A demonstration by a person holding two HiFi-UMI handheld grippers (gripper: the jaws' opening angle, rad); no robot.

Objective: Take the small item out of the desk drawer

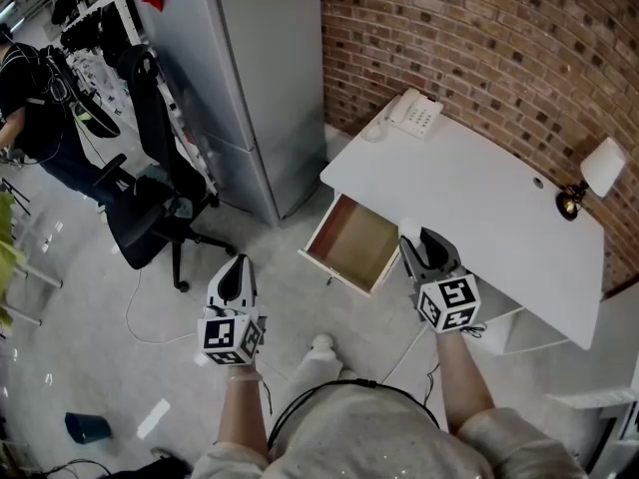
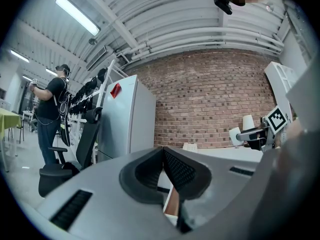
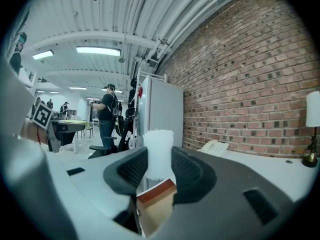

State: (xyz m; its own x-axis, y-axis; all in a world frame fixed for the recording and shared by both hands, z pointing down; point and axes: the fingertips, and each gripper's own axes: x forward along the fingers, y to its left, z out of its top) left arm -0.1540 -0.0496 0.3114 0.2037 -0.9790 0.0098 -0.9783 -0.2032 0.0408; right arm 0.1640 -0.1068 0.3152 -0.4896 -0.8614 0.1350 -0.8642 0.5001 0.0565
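Small item (image 3: 159, 153): white, rough-textured, upright between the pads of the right gripper (image 3: 159, 160), jaws clamped on it; its lower end is hidden behind the jaws, so what kind of thing it is can't be told; in the head view it is only a white speck (image 1: 409, 230) at the jaw tips, over the desk (image 1: 499, 218) edge just beside the drawer (image 1: 351, 242); drawer is pulled out, wooden inside, its corner nearest the right gripper (image 1: 423, 247) covered by it; right gripper view shows just a wooden corner of the drawer (image 3: 157, 204) below the item; left gripper (image 1: 236, 272) hangs over the floor, well apart from the drawer, jaws together with nothing in them, tips meeting (image 2: 163, 153); telephone (image 1: 414, 114) at the desk's far corner; lamp (image 1: 591, 176) at its other end, shade cut off at the picture edge in the right gripper view (image 3: 313, 109); office chair (image 1: 150, 213) beside a grey cabinet (image 1: 250, 78); person (image 1: 28, 108) at far left, partly cut off.
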